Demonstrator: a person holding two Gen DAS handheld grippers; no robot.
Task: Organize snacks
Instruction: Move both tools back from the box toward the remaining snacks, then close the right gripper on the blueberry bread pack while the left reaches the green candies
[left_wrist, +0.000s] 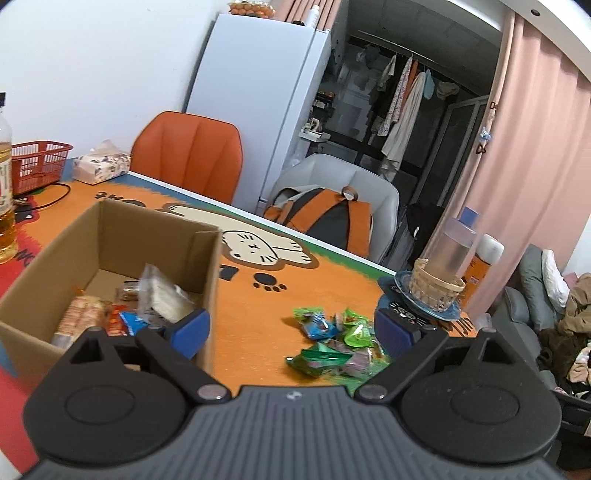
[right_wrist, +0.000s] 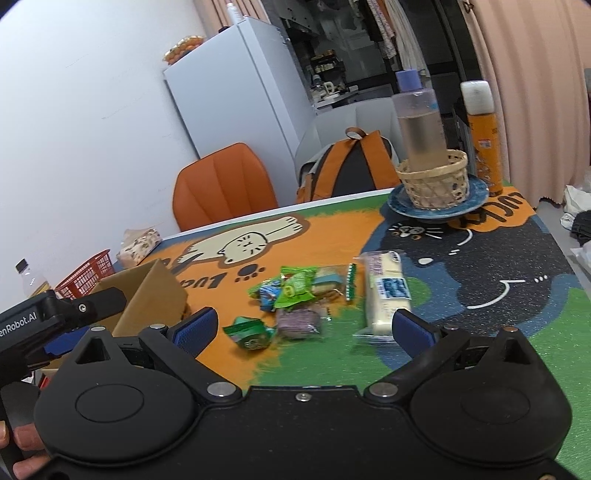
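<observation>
An open cardboard box (left_wrist: 110, 236) stands on the cartoon table mat and holds several wrapped snacks (left_wrist: 162, 295). My left gripper (left_wrist: 291, 332) is open and empty, its left finger by the box's near right corner. A pile of green and purple snack packets (left_wrist: 332, 343) lies on the mat to the right of the box. In the right wrist view the same pile (right_wrist: 291, 299) lies ahead of my right gripper (right_wrist: 303, 328), which is open and empty above the mat. A long white packet (right_wrist: 388, 291) lies right of the pile. The box (right_wrist: 147, 295) is at the left.
A wicker basket with a clear bottle (right_wrist: 432, 181) sits on a blue plate beside an orange can (right_wrist: 484, 136) at the table's far right corner. A red basket (left_wrist: 37, 162), tissue pack (left_wrist: 101, 166) and oil bottle (left_wrist: 5, 206) stand far left. Chairs stand behind the table.
</observation>
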